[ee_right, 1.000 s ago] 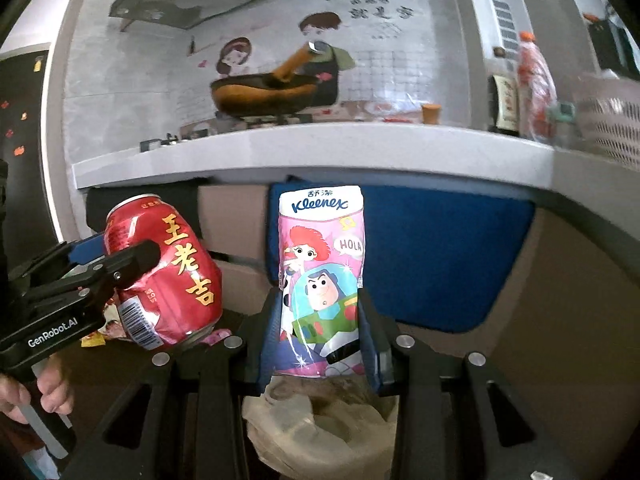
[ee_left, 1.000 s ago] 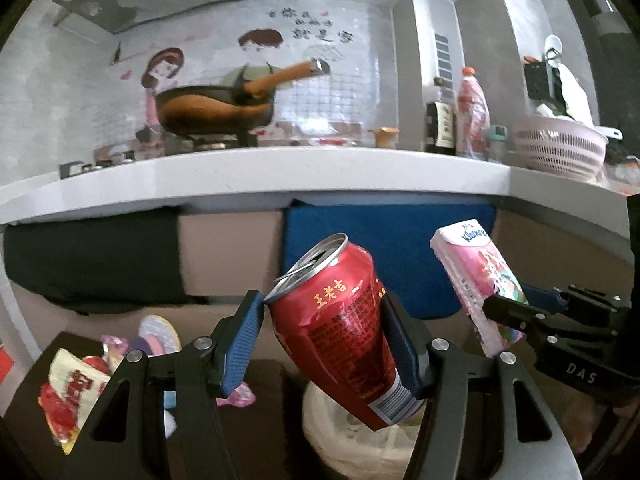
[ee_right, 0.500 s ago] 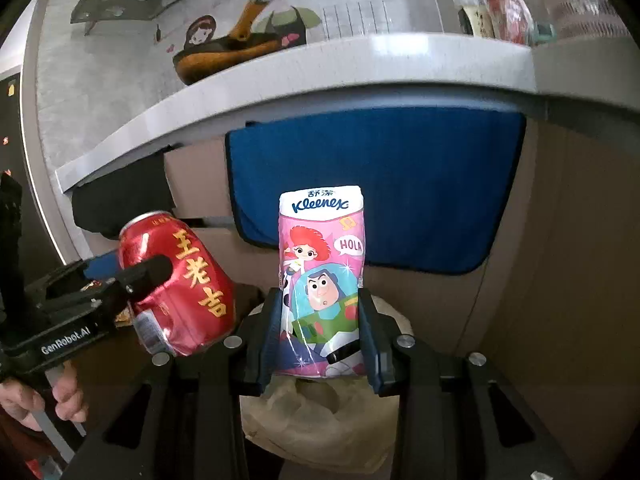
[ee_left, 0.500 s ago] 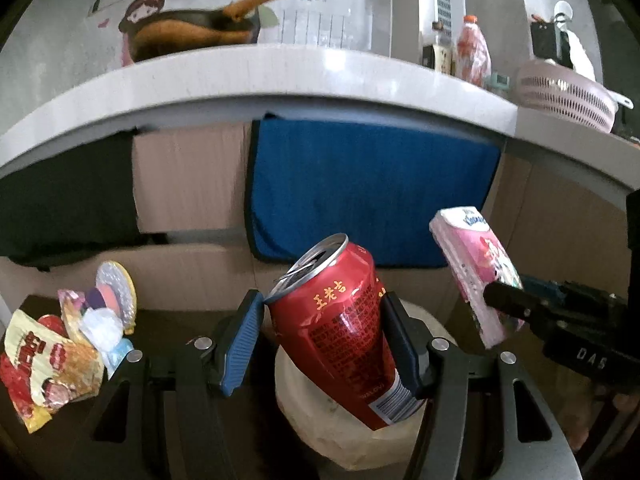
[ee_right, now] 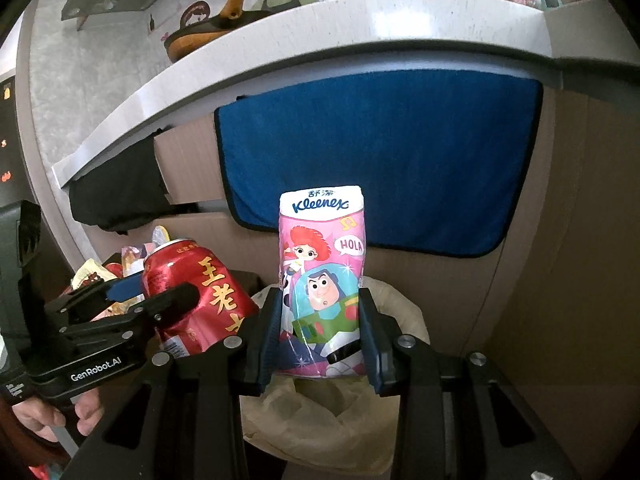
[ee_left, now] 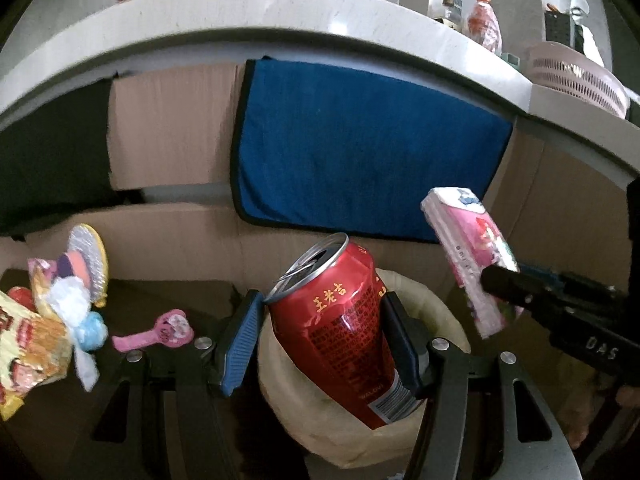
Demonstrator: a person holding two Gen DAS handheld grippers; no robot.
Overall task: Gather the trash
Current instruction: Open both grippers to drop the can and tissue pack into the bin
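Here the left gripper (ee_left: 322, 344) is clamped on a red drink can (ee_left: 340, 332), blue pads pressed to both sides; the can is tilted, its opened top leaning toward the left. The right gripper (ee_right: 318, 338) is clamped on a pink Kleenex tissue pack (ee_right: 322, 280), held upright between its dark pads. Both items hang above a bin lined with a pale bag (ee_right: 332, 416), whose rim (ee_left: 424, 300) shows directly behind and under the can. In the left view the tissue pack (ee_left: 468, 256) sits to the right of the can, apart from it. To the left lies a heap of wrappers (ee_left: 44, 320) and a small pink fan-shaped item (ee_left: 160, 330) on a dark surface. Behind the bin a blue cloth (ee_left: 360, 152) hangs below the white countertop edge (ee_left: 280, 8)
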